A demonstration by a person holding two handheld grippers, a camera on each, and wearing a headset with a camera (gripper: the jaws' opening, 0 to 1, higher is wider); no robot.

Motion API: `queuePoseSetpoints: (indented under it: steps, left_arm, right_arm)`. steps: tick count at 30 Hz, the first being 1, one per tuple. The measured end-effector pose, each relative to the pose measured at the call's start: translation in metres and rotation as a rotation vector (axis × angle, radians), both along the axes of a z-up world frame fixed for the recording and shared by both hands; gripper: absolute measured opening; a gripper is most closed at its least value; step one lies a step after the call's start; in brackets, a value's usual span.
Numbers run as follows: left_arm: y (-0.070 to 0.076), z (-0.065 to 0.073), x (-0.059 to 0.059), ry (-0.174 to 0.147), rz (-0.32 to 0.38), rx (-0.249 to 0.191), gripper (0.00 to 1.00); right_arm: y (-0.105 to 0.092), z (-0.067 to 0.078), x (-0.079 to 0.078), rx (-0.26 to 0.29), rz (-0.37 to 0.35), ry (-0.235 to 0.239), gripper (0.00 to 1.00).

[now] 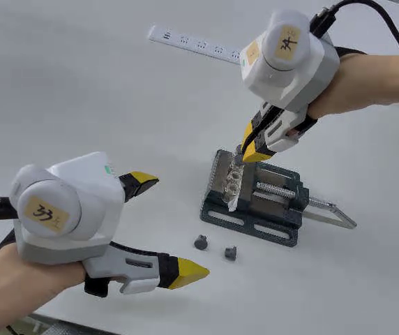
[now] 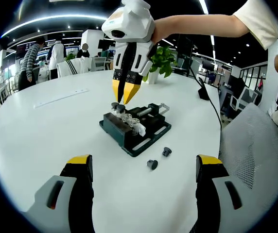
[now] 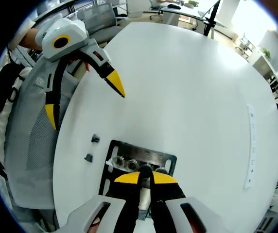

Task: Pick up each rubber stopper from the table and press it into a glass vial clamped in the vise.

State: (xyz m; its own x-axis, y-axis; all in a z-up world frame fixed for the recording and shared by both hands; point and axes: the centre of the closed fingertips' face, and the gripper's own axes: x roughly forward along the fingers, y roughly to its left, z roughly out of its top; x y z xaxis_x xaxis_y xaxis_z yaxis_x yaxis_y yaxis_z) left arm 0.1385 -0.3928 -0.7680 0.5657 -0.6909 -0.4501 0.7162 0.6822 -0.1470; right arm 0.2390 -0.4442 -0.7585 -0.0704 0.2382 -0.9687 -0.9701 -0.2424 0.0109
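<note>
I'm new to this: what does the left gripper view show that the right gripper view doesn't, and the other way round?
Left gripper view: the right gripper from outside, fingers closed on what looks like a rubber stopper above the vials, plus a potted plant and office people behind. Right gripper view: the left gripper, fingers wide open. Both: the vise, two loose stoppers, and the power strip.

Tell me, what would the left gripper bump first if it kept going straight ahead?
Probably the vise, dead ahead of the open left gripper. The two rubber stoppers lie nearer but lower, so it might pass over them.
</note>
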Motion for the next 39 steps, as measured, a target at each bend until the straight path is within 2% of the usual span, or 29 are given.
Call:
queuePoseSetpoints:
  steps: [3,14,29,39]
  left_arm:
    - [-0.0002,-0.0005,0.0001,0.001,0.0,0.0,0.86]
    - [-0.0006,-0.0018,-0.0013,0.008,-0.001,0.001,0.86]
    - [-0.0007,-0.0032,-0.0014,0.011,0.001,-0.002,0.86]
    - [0.0003,-0.0031,-0.0014,0.014,0.005,-0.002,0.86]
  right_arm:
    - [0.0019,-0.0023,0.0043,-0.001,0.0,-0.001,0.02]
    - [-0.0008,-0.0067,0.0029,-0.014,0.001,0.01,0.0]
    - [0.001,-0.0069,0.0053,-0.017,0.006,-0.008,0.0]
    - [0.002,-0.0074,0.0044,-0.015,-0.002,-0.003,0.0]
